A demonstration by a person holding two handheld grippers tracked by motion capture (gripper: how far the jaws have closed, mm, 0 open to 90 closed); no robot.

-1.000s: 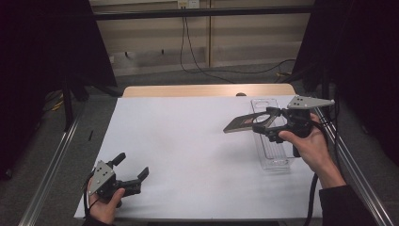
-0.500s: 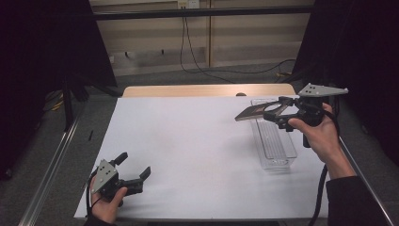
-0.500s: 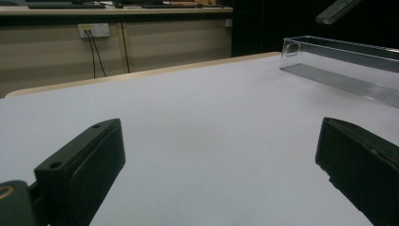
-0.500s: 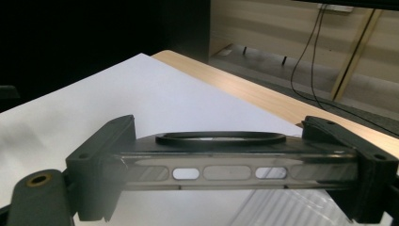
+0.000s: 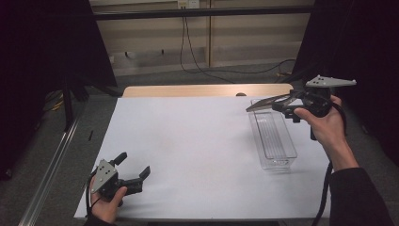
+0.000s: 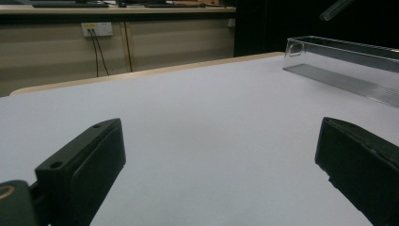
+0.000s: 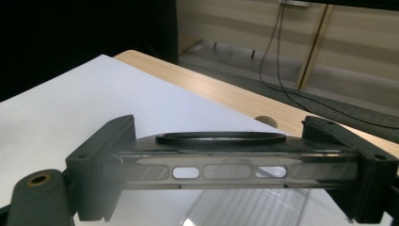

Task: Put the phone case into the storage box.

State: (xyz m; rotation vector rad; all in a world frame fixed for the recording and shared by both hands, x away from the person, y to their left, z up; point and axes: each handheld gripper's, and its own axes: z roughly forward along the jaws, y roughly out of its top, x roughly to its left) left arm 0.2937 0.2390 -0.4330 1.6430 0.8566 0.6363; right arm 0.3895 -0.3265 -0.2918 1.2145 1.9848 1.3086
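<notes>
My right gripper (image 5: 288, 106) is held in the air over the far end of a clear plastic box (image 5: 274, 141) at the right of the white table. It is shut on a flat smoky-clear lid (image 5: 269, 102) that sticks out to the left; in the right gripper view the lid (image 7: 226, 165), with slots along its edge and a round ring on top, spans between the two jaws of the right gripper (image 7: 230, 172). My left gripper (image 5: 133, 171) rests at the near left of the table, open, with bare paper between its jaws in the left gripper view (image 6: 221, 174).
White paper (image 5: 188, 146) covers the table, with a wooden strip (image 5: 202, 90) along its far edge. The clear box (image 6: 348, 61) lies far off to the right in the left gripper view. Dark curtains flank both sides; cables hang on the back wall.
My right gripper has carried the lid rightward and farther back, from left of the box to above its far end. The left gripper has hardly moved.
</notes>
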